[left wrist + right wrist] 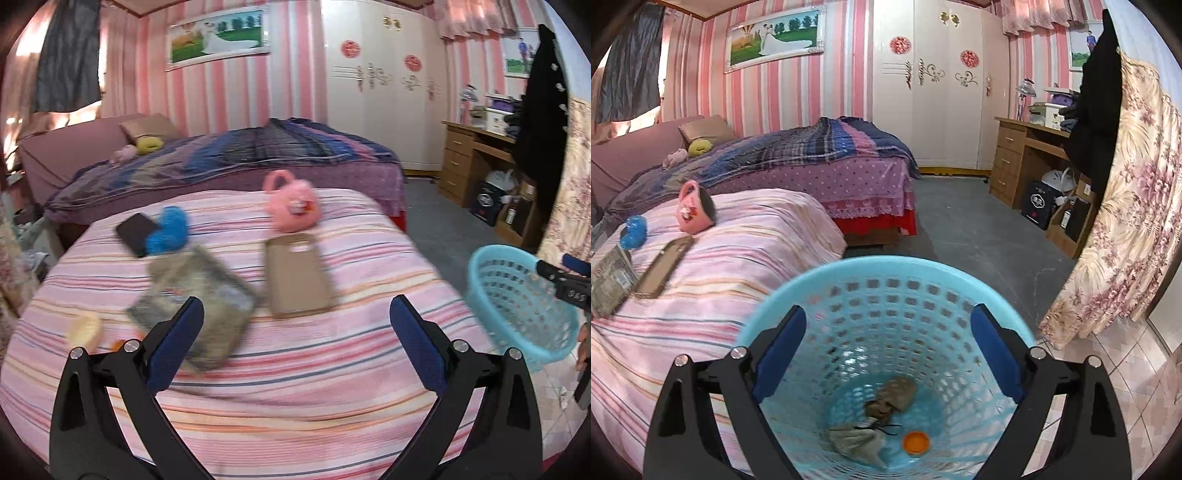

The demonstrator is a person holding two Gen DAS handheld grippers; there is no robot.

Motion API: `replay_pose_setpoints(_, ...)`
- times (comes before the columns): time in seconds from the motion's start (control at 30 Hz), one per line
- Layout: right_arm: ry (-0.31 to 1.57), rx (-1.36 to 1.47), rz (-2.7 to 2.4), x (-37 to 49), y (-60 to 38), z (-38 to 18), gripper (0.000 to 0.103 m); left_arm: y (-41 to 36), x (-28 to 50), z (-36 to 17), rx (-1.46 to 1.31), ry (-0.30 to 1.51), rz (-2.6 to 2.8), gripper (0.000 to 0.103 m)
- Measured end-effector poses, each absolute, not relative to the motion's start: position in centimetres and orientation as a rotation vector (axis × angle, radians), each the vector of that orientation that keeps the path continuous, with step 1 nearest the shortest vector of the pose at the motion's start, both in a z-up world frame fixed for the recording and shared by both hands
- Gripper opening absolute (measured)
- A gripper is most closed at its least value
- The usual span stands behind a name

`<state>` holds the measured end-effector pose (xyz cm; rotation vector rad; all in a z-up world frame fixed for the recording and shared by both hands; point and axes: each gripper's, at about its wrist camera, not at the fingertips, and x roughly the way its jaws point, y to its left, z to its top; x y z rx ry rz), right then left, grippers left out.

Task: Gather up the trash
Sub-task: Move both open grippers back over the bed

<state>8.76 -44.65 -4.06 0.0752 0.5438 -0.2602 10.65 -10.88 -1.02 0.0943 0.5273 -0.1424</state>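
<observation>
Striped bed (295, 369), blurred grey wrapper (199, 295)

We see our right claw (888, 350) spread wide and empty above the blue basket (849, 273). Inside lie an orange cap (915, 442) and crumpled brownish scraps (886, 402). To the left, the striped bed (738, 258) carries a pink mug (694, 210).

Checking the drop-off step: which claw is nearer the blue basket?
Right. The right claw hangs open directly over the blue basket; the left claw is over the striped bed, basket off to its right.
</observation>
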Motion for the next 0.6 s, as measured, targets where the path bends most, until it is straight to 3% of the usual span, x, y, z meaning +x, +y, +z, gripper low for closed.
replay_pose_setpoints(0.6, 0.571, 0.025, -0.158, 12.9, -33.0, -3.7, 0.089, 4.5, 13.1, -4.8, 0.007, 0.633, 0.072, 0.097)
